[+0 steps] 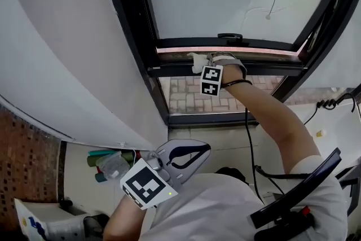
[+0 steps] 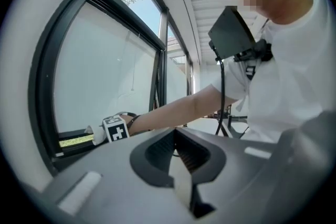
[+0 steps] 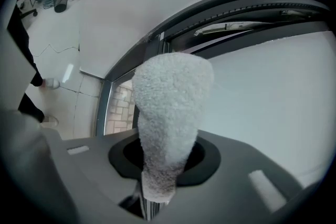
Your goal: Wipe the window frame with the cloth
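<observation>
The dark window frame (image 1: 180, 70) runs across the upper middle of the head view. My right gripper (image 1: 204, 62) reaches up to its horizontal bar and is shut on a white fluffy cloth (image 1: 197, 58) that lies against the bar. In the right gripper view the cloth (image 3: 170, 113) stands up out of the shut jaws and hides the gripper's tips (image 3: 152, 202); the frame (image 3: 173, 29) curves behind it. My left gripper (image 1: 204, 148) hangs low by my chest, shut and holding nothing. The left gripper view shows its shut jaws (image 2: 184, 186) and the cloth (image 2: 97, 135) far off on the frame (image 2: 44, 86).
A white wall (image 1: 56, 65) flanks the window at the left. A black handle (image 1: 229, 36) sits on the upper sash. Brick paving (image 1: 186, 96) shows through the lower pane. Bottles and a bag (image 1: 107, 163) lie on the floor at lower left. A black cable (image 1: 247, 138) trails along my right arm.
</observation>
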Demonstrator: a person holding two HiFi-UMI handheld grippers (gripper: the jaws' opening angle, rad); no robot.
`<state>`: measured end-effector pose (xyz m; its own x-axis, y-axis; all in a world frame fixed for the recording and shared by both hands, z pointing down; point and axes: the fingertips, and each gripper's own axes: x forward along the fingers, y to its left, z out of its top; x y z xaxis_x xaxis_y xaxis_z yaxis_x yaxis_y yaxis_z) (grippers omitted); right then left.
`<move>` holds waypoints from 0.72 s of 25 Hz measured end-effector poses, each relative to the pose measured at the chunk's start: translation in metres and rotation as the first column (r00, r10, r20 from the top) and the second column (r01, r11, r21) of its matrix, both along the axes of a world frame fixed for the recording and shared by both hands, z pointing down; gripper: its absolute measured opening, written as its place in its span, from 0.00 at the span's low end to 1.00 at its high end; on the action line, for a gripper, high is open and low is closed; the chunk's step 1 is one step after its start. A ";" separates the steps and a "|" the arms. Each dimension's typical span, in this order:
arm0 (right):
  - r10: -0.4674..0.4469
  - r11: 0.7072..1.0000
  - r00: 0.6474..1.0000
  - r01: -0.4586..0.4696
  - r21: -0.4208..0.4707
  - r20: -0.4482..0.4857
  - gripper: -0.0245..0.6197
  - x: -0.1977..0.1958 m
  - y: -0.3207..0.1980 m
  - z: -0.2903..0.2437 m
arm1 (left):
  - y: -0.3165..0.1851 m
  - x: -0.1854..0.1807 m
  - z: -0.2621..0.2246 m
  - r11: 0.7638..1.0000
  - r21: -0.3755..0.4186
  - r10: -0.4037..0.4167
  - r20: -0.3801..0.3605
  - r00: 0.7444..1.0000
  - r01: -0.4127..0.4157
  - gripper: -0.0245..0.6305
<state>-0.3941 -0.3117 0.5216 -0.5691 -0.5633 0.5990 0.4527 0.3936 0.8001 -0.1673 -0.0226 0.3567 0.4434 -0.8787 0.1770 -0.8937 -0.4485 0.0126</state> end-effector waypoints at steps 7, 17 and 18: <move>0.014 1.000 0.997 -0.015 -0.013 -0.080 0.20 -0.005 0.008 0.036 | 0.023 -0.026 0.002 0.997 0.005 -0.074 -0.013 0.997 0.074 0.07; 0.025 0.985 0.997 -0.037 -0.169 -0.076 0.20 0.070 0.064 0.073 | 0.019 -0.020 0.007 0.999 0.007 0.049 -0.023 0.999 -0.049 0.07; 0.044 0.979 0.997 -0.056 -0.198 -0.061 0.20 0.085 0.070 0.073 | 0.016 -0.019 0.009 0.998 0.010 0.065 -0.015 0.998 -0.065 0.07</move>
<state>-0.3088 -0.2421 0.5948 -0.5055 -0.4559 0.7326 0.4703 0.5663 0.6769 -0.1860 -0.0061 0.3658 0.5024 -0.8494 0.1614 -0.8623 -0.5059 0.0216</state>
